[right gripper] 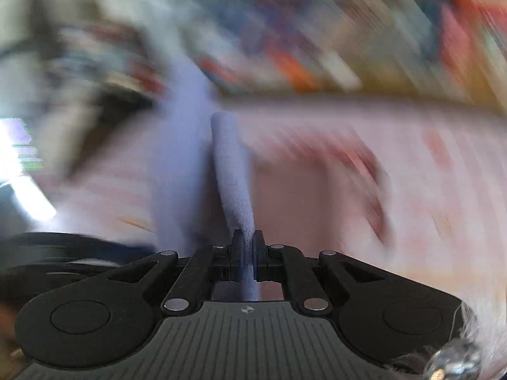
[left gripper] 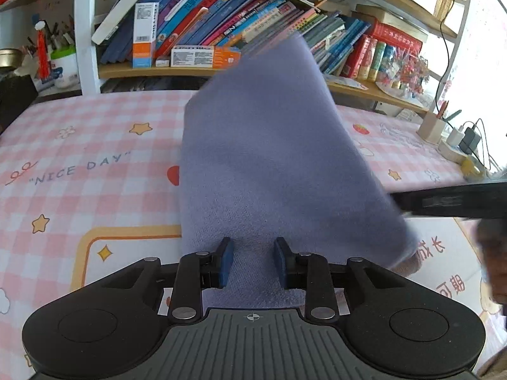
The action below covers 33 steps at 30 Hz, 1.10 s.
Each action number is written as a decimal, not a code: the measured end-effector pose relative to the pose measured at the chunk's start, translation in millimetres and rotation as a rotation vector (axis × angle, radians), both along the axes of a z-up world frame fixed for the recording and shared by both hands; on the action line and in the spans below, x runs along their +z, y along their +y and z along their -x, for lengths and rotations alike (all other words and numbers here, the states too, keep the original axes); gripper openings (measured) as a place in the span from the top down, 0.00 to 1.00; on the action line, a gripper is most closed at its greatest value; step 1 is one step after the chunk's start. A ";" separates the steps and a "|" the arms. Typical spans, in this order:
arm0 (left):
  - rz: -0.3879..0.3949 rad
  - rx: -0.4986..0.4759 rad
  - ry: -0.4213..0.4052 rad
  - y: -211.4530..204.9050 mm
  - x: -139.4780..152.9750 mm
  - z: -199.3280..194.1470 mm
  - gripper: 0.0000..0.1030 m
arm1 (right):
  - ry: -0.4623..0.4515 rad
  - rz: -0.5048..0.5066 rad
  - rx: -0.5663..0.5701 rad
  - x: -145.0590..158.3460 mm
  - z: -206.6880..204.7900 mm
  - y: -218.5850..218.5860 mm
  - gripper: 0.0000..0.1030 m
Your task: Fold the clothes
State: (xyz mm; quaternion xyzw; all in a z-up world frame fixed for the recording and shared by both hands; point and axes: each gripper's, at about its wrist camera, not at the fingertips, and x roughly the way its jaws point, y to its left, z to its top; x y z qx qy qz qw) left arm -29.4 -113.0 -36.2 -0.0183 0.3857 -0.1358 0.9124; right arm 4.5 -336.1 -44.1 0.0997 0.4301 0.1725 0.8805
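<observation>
The left wrist view is sharp. It shows a lavender cloth (left gripper: pixel 272 164) that rises from the left gripper (left gripper: pixel 253 261) toward the bookshelf (left gripper: pixel 221 31); its far end is blurred and lifted off the tabletop (left gripper: pixel 79 158), which has a pink checked cover with stars and the words "NICE DAY". The 2 blue-padded fingers (left gripper: pixel 225 262) of this gripper stand apart, and the near edge of the cloth lies in the gap between them. The pads do not look pressed on the fabric, but I cannot tell this for sure. At the right edge of this view, a dark bar (left gripper: pixel 450 201) reaches to the side of the cloth; it is probably part of the other gripper. A pen holder (left gripper: pixel 432 128) and chargers stand at the far right of the tabletop.

The right wrist view is strongly smeared, so the books and the cover are only streaks of colour. Only this view shows the right gripper (right gripper: pixel 248 255) clearly: its fingers (right gripper: pixel 236 253) are pressed together and pinch a narrow bunched edge of the lavender cloth (right gripper: pixel 233 171), which stands up from the fingers like a thin ridge. A wider blurred part of the cloth hangs to its left.
</observation>
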 end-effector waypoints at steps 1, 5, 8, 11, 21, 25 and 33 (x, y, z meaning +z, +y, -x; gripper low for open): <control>-0.013 -0.008 -0.003 -1.6 0.4 0.3 0.72 | 0.033 -0.024 -0.026 -5.0 -4.2 -6.5 0.95; -0.013 -0.015 -0.006 -0.4 -0.7 -0.4 0.72 | 0.028 -0.081 -0.014 -2.9 -3.1 -13.8 0.89; -0.012 -0.018 -0.007 0.1 -0.8 -0.2 0.72 | 0.045 -0.107 -0.016 -6.1 -8.3 -10.7 0.82; -0.009 -0.022 -0.007 0.9 -1.2 -0.1 0.72 | 0.044 -0.114 -0.033 -5.2 -12.2 -8.1 0.81; 0.012 -0.030 -0.004 4.4 -1.0 -2.2 0.72 | -0.138 -0.015 0.156 37.8 17.5 26.2 0.57; 0.024 -0.027 -0.006 5.9 2.8 -1.5 0.71 | -0.021 0.006 0.098 15.1 0.1 27.1 0.73; 0.031 -0.016 -0.072 17.7 16.9 0.4 0.71 | -0.220 -0.107 0.139 39.1 33.7 19.6 0.89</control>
